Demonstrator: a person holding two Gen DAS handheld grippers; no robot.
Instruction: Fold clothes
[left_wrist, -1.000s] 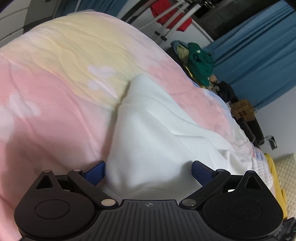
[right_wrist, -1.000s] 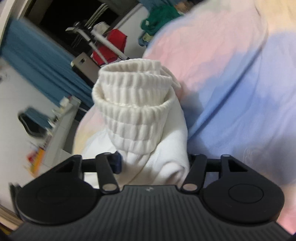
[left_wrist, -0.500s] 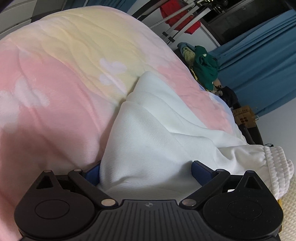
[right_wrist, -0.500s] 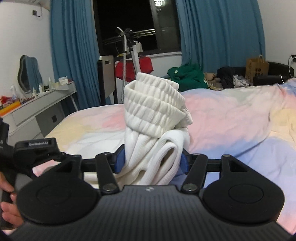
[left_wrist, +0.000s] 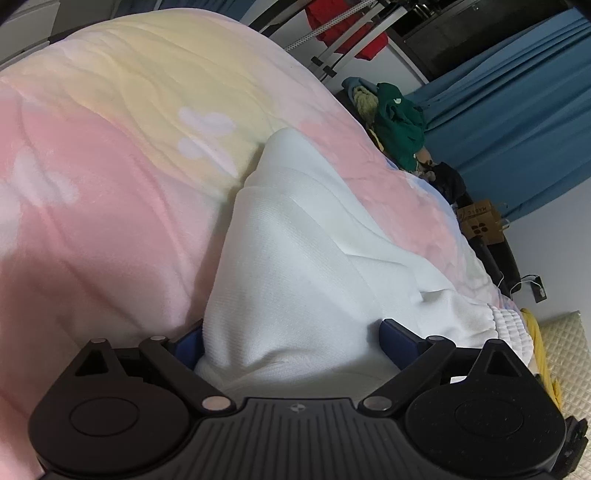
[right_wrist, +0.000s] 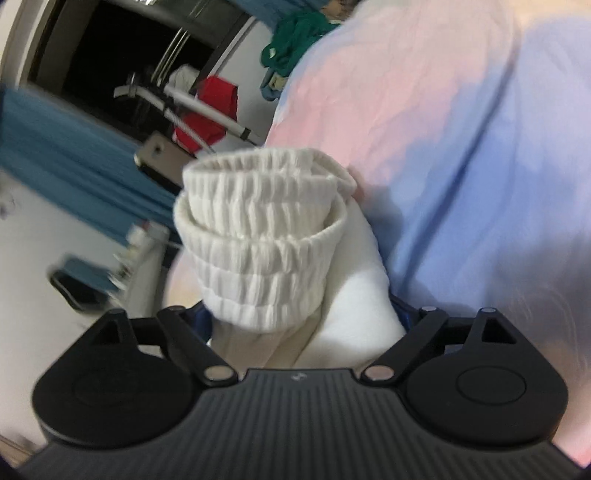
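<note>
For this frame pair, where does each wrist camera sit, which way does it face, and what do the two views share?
Left wrist: sits behind the left gripper, looking along its fingers across the pastel blanket toward blue curtains; its fingers flank the white garment.
Right wrist: sits behind the right gripper, tilted and blurred, facing a dark window and a red cloth; its fingers pinch the garment's ribbed cuff.
Shared: white garment, blanket, green clothes pile, red cloth. No hand or body shows in either view.

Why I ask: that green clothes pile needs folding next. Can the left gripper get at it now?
Probably not: the left gripper is shut on the white garment, and the green clothes pile lies far across the bed.
</note>
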